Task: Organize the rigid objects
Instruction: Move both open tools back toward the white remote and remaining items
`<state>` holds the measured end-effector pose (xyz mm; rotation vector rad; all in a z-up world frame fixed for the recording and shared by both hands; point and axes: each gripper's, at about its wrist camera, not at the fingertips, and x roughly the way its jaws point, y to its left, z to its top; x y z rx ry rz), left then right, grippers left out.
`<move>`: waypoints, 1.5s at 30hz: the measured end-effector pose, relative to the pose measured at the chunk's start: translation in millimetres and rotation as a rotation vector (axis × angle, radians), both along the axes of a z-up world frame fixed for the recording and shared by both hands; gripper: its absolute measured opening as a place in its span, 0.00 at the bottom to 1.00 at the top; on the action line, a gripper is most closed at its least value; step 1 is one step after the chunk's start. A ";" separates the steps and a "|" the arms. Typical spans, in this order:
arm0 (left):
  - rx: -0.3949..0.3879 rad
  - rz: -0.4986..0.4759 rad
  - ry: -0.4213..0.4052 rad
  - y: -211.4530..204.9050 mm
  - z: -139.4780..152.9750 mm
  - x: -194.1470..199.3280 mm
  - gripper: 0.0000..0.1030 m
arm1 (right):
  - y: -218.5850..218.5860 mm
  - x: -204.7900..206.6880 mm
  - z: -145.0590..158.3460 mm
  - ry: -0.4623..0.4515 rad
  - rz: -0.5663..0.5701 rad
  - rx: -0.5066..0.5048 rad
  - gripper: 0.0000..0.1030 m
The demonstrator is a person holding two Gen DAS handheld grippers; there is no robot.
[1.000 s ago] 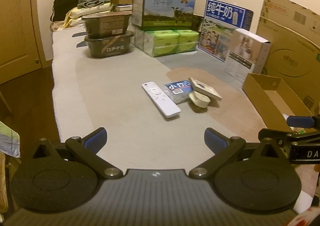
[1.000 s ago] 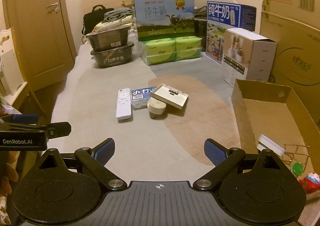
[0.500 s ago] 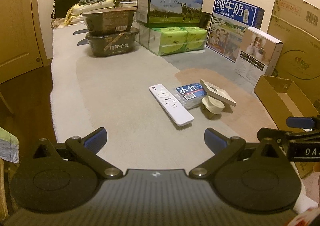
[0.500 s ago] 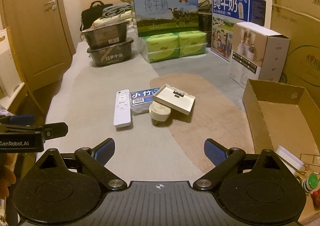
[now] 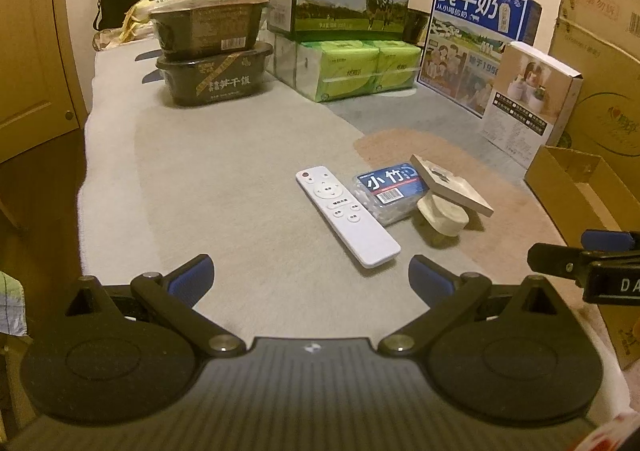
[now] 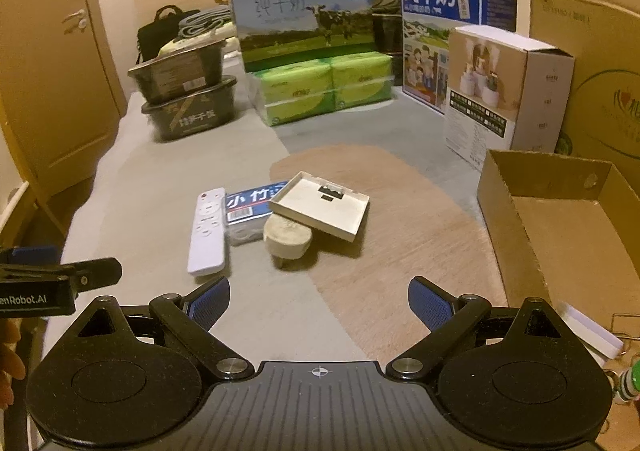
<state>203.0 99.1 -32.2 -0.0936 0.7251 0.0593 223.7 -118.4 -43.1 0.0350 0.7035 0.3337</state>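
With both my left claw (image 5: pixel 310 277) and right claw (image 6: pixel 319 301) spread wide and empty, the flat tray (image 6: pixel 319 204) leaning on the round plug (image 6: pixel 287 237) mid-mat may slide off if I nudge it.

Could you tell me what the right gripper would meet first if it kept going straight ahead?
Probably the round cream plug adapter, under the tilted tray; depth is uncertain.
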 end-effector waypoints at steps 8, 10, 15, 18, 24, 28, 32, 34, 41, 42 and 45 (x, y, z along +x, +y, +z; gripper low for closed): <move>0.001 -0.012 0.024 -3.5 -16.1 21.4 1.00 | 0.8 15.9 -12.4 0.023 0.005 0.008 0.93; -0.002 -0.012 0.031 -4.5 -20.3 25.9 1.00 | 0.9 18.9 -15.1 0.026 0.011 0.012 0.93; -0.004 -0.018 0.045 -8.8 -29.9 36.3 1.00 | 1.1 26.2 -20.6 0.024 0.021 0.018 0.93; -0.006 -0.021 0.052 -10.6 -34.5 42.2 1.00 | 0.1 31.5 -23.3 0.026 0.022 0.025 0.93; -0.012 -0.026 0.064 -14.2 -43.4 55.2 1.00 | 0.0 42.2 -29.1 0.028 0.029 0.027 0.92; -0.017 -0.026 0.067 -15.7 -48.2 62.4 1.00 | -2.0 48.4 -33.5 0.029 0.023 0.030 0.92; -0.025 -0.028 0.068 -18.8 -52.9 69.7 1.00 | -5.4 53.7 -37.7 0.032 0.014 0.035 0.92; -0.027 -0.028 0.069 -20.8 -55.3 72.9 1.00 | -6.8 56.0 -39.9 0.035 0.012 0.034 0.92; -0.035 -0.012 0.071 -25.1 -65.9 83.8 0.99 | -13.0 59.7 -47.6 0.049 0.003 0.037 0.92; -0.033 -0.009 0.070 -25.7 -67.6 85.6 0.99 | -14.0 60.0 -48.5 0.050 0.001 0.038 0.92; -0.023 -0.001 0.059 -26.9 -70.0 90.0 0.98 | -15.8 61.8 -51.4 0.057 -0.002 0.039 0.92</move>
